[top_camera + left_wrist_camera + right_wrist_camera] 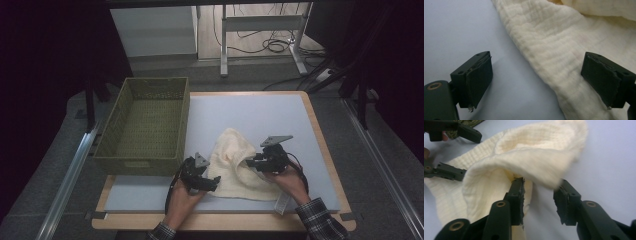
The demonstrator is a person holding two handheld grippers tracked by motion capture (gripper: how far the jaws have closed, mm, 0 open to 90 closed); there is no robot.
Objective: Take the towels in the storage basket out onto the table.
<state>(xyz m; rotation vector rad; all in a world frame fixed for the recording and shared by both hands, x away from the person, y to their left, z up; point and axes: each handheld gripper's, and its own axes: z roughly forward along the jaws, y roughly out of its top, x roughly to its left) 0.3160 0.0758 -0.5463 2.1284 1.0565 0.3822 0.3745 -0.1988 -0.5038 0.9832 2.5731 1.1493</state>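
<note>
Nearest the person, the left gripper is resting at the near-left edge of the cream cloth, its jaws spread wide with nothing between them; in the left gripper view the cloth's hem is running diagonally through the gap, one pad over bare tabletop and the other above the fabric, neither pressing on it. A little farther in, the right gripper is sitting at the cloth's right side with its jaws partly apart. In the right gripper view a raised fold is drooping over the left pad and brushing the right one, though blur there makes it hard to say whether any fabric is pinched; it looks let go.

The cloth is lying rumpled on the pale blue table mat, near the middle and toward the person. It is looking soft, light and limp, a crinkled weave that will sag and bunch rather than hold a shape, and is unlikely to slip from rubber pads. The best hold is probably a corner or hem, pinched through one layer.

Beyond, at the table's far left, the woven green basket is standing well apart from the cloth.
</note>
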